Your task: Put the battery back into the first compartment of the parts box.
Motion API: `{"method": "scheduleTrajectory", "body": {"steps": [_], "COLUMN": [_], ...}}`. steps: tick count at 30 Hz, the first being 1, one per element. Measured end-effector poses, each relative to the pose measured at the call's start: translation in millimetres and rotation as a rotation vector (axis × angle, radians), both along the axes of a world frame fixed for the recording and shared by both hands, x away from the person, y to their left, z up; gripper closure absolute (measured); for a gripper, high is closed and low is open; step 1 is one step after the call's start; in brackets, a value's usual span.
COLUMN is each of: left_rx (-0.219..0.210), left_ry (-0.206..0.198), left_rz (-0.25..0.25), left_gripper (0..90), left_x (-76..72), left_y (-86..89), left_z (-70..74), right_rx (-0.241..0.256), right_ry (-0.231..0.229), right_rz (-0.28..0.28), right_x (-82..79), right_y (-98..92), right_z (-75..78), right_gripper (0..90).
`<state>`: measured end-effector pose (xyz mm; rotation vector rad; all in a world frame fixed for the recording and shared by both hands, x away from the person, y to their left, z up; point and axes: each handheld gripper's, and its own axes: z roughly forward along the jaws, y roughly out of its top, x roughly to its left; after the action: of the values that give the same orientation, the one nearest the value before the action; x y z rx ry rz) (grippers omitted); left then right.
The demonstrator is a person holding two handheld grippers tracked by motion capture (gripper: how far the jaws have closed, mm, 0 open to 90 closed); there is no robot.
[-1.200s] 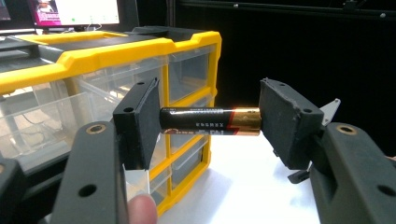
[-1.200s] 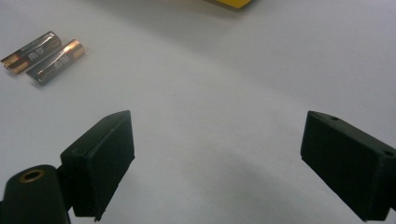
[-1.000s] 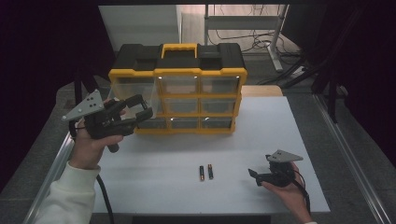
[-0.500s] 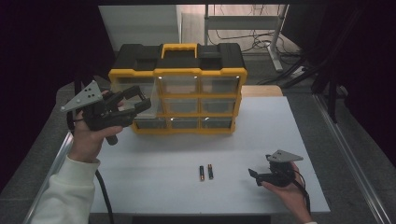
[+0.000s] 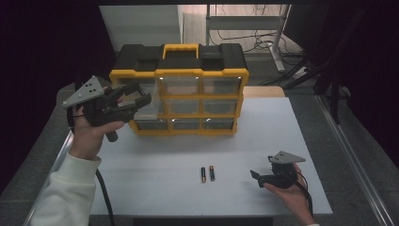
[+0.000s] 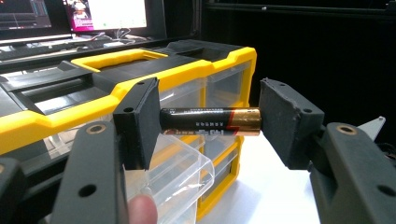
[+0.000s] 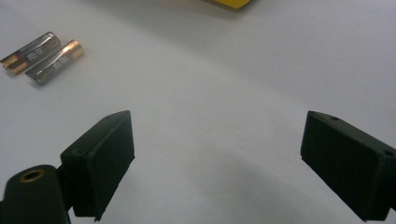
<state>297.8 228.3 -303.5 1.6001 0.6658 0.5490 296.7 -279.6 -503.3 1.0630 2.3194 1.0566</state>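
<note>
My left gripper [image 5: 135,97] [image 6: 209,120] is shut on a black and gold AA battery [image 6: 210,122], clamped end to end between the jaws. It hovers over a clear drawer [image 6: 180,170] [image 5: 147,107] pulled out of the left column of a yellow and black organizer [image 5: 179,70] [image 6: 116,60]. Two more batteries [image 5: 207,173] [image 7: 43,57] lie side by side on the white table [image 5: 188,146]. My right gripper [image 5: 257,176] [image 7: 217,161] rests low at the table's front right, open, with nothing between its jaws.
The organizer stands upright at the back of the table, its other clear drawers closed. A monitor [image 6: 112,14] glows behind it in the left gripper view. Desk legs and cables [image 5: 263,37] lie beyond the table's far edge.
My left gripper has risen and moved slightly right with the battery, up to the open drawer at the organizer's left side. The right gripper and the two table batteries have stayed put.
</note>
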Motion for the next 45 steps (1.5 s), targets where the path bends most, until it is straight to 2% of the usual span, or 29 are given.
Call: {"method": "scheduleTrajectory", "body": {"steps": [11, 16, 27, 36, 40, 41, 43, 45], "left_rx": [-0.008, 0.005, 0.04, 0.034, 0.05, 0.066, 0.073, 0.077], "left_ry": [0.014, 0.016, 0.023, 0.04, 0.045, 0.043, 0.045, 0.059], "left_rz": [0.032, 0.044, 0.12, 0.175, 0.208, 0.224, 0.246, 0.266], "left_gripper": [40.5, 40.5, 40.5, 40.4, 40.3, 40.1, 39.1, 33.9], "left_x": [5.8, 7.9, 11.2, 14.1, 15.8, 16.1, 17.0, 17.5], "left_y": [4.6, 5.2, 7.8, 11.2, 11.5, 11.1, 10.3, 9.6], "left_z": [4.1, 6.2, 5.5, 3.1, 1.2, 0.8, -0.1, -0.4], "right_rx": [0.0, 0.002, 0.001, 0.001, 0.001, 0.001, 0.001, 0.0], "right_ry": [0.0, -0.001, -0.001, -0.001, -0.001, -0.001, 0.001, 0.001], "right_rz": [-0.001, -0.003, -0.003, -0.002, -0.002, -0.002, -0.004, -0.003], "right_x": [0.0, 0.2, 0.3, 0.2, 0.3, 0.3, 0.3, 0.3], "right_y": [0.0, -0.3, -0.5, -0.5, -0.3, -0.3, -0.3, -0.2], "right_z": [0.0, 0.2, 0.2, 0.2, 0.1, 0.1, 0.1, 0.0], "right_gripper": [10.1, 10.1, 10.1, 10.0, 10.0, 10.0, 10.0, 10.1]}}
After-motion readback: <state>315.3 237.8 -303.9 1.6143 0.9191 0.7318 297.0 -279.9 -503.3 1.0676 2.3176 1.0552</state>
